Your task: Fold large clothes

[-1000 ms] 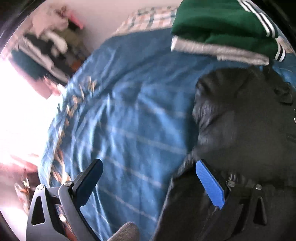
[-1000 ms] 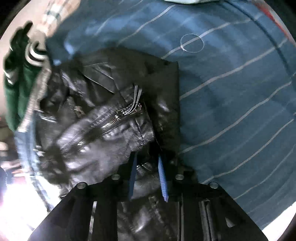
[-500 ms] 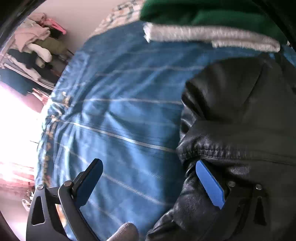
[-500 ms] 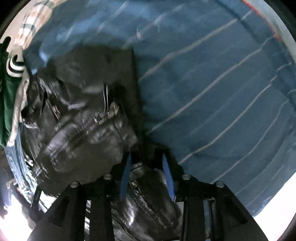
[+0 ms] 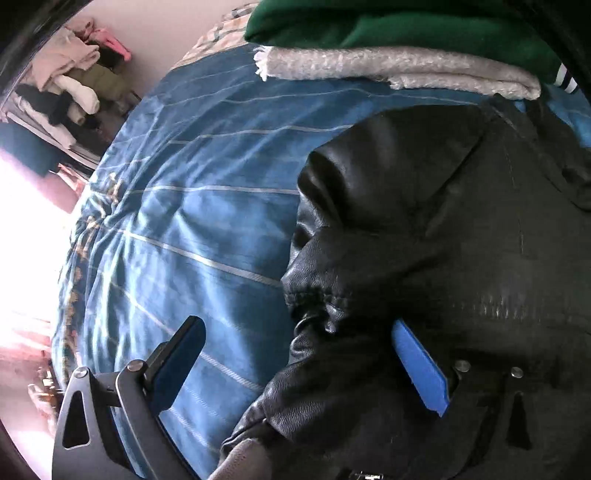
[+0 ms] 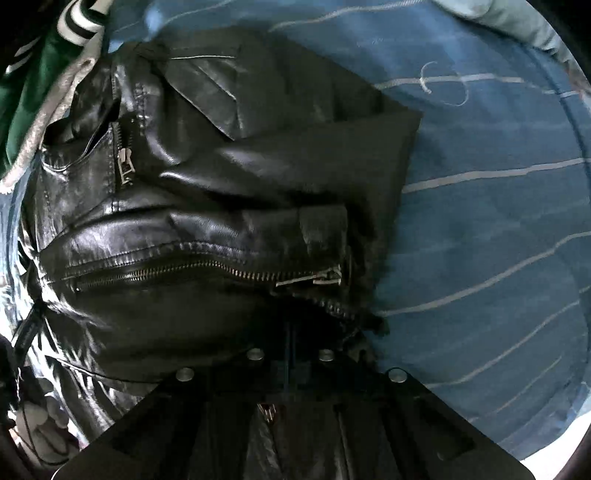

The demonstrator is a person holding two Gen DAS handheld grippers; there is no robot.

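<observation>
Lying across the blue striped bedspread [image 5: 192, 206], the black leather jacket [image 5: 424, 229] fills the right half of our left wrist view and most of the left side of our right wrist view [image 6: 207, 192], where 2 metal zippers show, 1 running sideways along a seam [image 6: 207, 271] and 1 short one higher up near the collar [image 6: 125, 162]. We see our left gripper [image 5: 299, 363] spread wide: its dark left finger [image 5: 177, 365] hangs over bare bedspread, while its bright blue right finger [image 5: 419, 363] presses against the jacket's folded edge, so nothing is clamped between them. Our right gripper [image 6: 290, 354] is drawn together, its 2 blue fingers meeting in a thin line at the jacket's lower edge, and dark leather bunches right there; it looks pinched on the jacket, though shadow hides the contact itself. Beyond the jacket, at the far end of the bed, we find a stack of folded clothes: a green garment [image 5: 388, 29] with white stripes resting on a grey fleecy one [image 5: 388, 68], the jacket's far edge lying just beside them. Off to the left of our left wrist view, a pile of mixed clothing [image 5: 70, 92] sits against the wall, beside a glare of bright light.
</observation>
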